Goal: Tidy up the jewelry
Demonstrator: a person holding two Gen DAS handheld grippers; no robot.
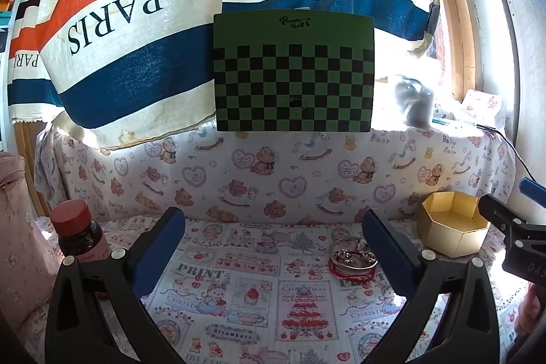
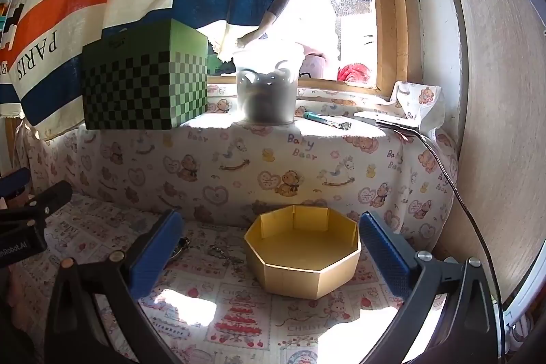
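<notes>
L gripper (image 1: 273,248) hovers over the desk (image 1: 259,306), jaws wide, nothing btwn them. R gripper (image 2: 269,253) likewise, jaws wide & empty, w/ the gold octagonal box (image 2: 302,256) sitting btwn the 2 blue pads in its view, apart from both.

Jewelry pile (image 1: 353,258): silver bangles stacked on a red cord bracelet, plus small charms, lying on the printed cloth just beside the inner side of L gripper's right finger (image 1: 389,248). Whether it touches the pad, can't tell. Box is near the pile, further right, open top, looks empty inside. In R view a bit of chain/charms (image 2: 225,253) lies on the cloth just left of the box; partly hidden by the left pad.

Red-capped bottle (image 1: 80,236) stands at far left of desk. Green checkered box (image 1: 293,72) on the raised ledge behind, striped PARIS curtain (image 1: 136,23) above it. Translucent tub (image 2: 268,87) on the ledge by the window.
</notes>
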